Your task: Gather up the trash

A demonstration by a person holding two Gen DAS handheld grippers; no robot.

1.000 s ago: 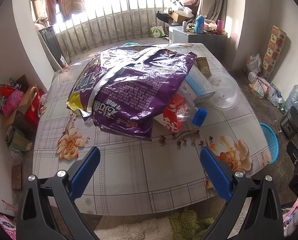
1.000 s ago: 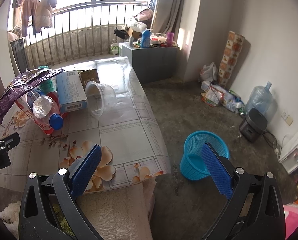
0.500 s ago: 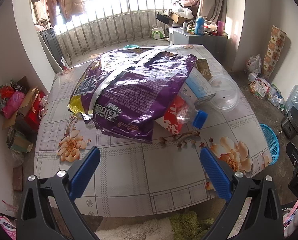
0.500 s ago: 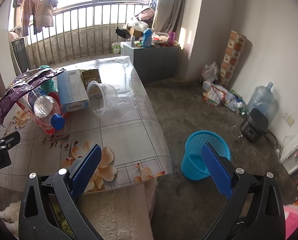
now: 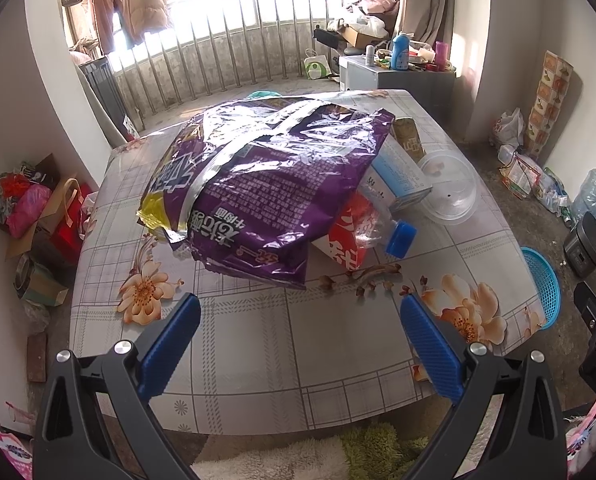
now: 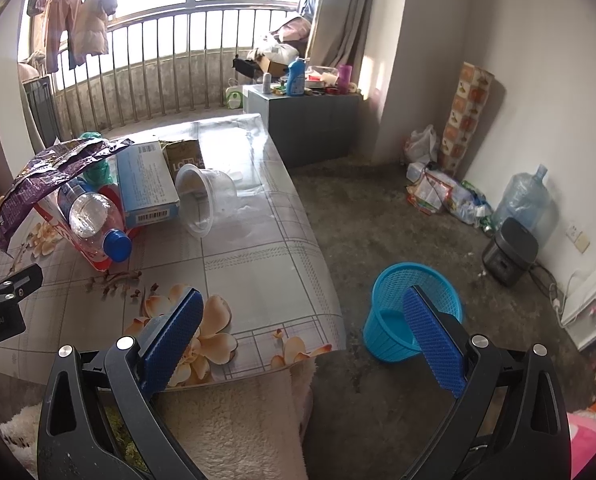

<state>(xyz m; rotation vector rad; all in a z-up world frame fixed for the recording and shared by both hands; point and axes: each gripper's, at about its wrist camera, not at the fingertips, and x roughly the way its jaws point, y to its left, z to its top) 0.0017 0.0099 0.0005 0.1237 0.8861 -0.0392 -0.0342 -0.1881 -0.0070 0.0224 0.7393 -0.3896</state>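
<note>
- Trash is all heaped in one pile toward the middle of the table (image 5: pixel 257 360), which has a floral plaid cover on it.
- Biggest piece is a crumpled purple snack bag (image 5: pixel 265 188), draped over the rest of the pile like a roof.
- Poking out from under the bag: a clear plastic bottle (image 6: pixel 93 216) lying on its side with a blue cap, resting on a red-and-white package (image 5: pixel 350 236).
- Just beside those sits a light blue carton (image 6: pixel 145 184) with a barcode on its end, and a brown box (image 6: pixel 183 160) behind it.
- Clear plastic tub (image 6: pixel 205 200) is tipped on its side right next to the carton, mouth facing the camera in the right wrist view.
- Blue mesh wastebasket (image 6: pixel 394 304) stands on the concrete floor off the table's right corner, well apart from the pile.
- Left gripper (image 5: pixel 300 316) hovers over the near part of the table, pointing at the bag, jaws spread wide and holding nothing.
- Right gripper (image 6: pixel 302 312) is also wide apart and empty, hanging over the table's near right corner, with the basket showing behind its right finger.
- Fluffy cream rug (image 6: pixel 233 428) lies under the near table edge.
</note>
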